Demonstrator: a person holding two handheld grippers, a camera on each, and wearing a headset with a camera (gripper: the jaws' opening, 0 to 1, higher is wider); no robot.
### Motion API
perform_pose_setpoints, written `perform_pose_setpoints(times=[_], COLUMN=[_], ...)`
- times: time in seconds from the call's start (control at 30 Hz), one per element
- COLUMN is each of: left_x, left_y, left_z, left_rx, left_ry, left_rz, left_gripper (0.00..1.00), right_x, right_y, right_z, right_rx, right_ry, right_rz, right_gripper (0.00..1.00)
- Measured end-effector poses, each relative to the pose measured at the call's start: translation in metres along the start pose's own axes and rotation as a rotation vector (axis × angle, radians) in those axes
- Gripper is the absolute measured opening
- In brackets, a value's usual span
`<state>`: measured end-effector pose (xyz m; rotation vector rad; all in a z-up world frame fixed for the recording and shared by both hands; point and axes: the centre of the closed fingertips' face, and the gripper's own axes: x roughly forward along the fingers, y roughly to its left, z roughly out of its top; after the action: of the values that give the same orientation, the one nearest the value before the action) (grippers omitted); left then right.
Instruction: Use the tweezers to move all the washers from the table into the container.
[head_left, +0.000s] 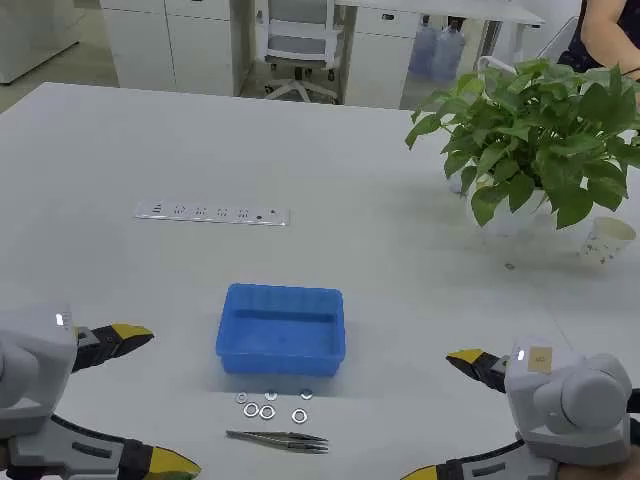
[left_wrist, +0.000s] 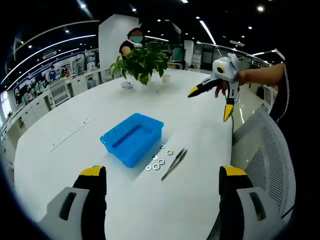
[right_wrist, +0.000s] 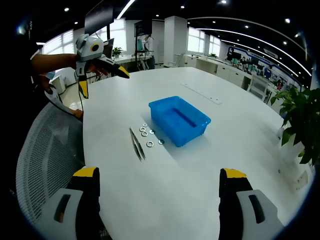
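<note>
Tweezers (head_left: 278, 439): slim, silver, flat on the white table (head_left: 400, 250) near its front edge, ungripped. Long axis runs left-right, parallel to the container's near wall; tip end cannot be told. Left gripper (head_left: 175, 401) and right gripper (head_left: 427, 417) flank them, jaws wide apart, empty. Washers (head_left: 268, 405), small silver rings, lie between the tweezers and the blue container (head_left: 281, 330). Head view adds a power strip (head_left: 212, 213); right gripper view a mesh chair back (right_wrist: 42, 150).

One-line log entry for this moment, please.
phase: pre-grasp | left gripper: open, empty | right gripper: open, empty | tweezers: on table, untouched | washers: on table between tweezers and container | container: no washers inside
</note>
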<state>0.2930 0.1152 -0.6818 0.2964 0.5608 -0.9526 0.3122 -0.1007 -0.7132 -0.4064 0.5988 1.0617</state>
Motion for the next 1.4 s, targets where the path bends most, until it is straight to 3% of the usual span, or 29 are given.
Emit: perform_pose_setpoints(times=[1.4], left_x=[0.0028], left_y=[-0.004], left_z=[-0.0017], left_rx=[0.019], left_ry=[0.017], left_rz=[-0.014], left_gripper=[0.99], right_x=[-0.0008], right_y=[0.0002], right_z=[0.0003], right_rx=[-0.006], right_ry=[-0.005], right_rz=[0.002], right_gripper=[1.0])
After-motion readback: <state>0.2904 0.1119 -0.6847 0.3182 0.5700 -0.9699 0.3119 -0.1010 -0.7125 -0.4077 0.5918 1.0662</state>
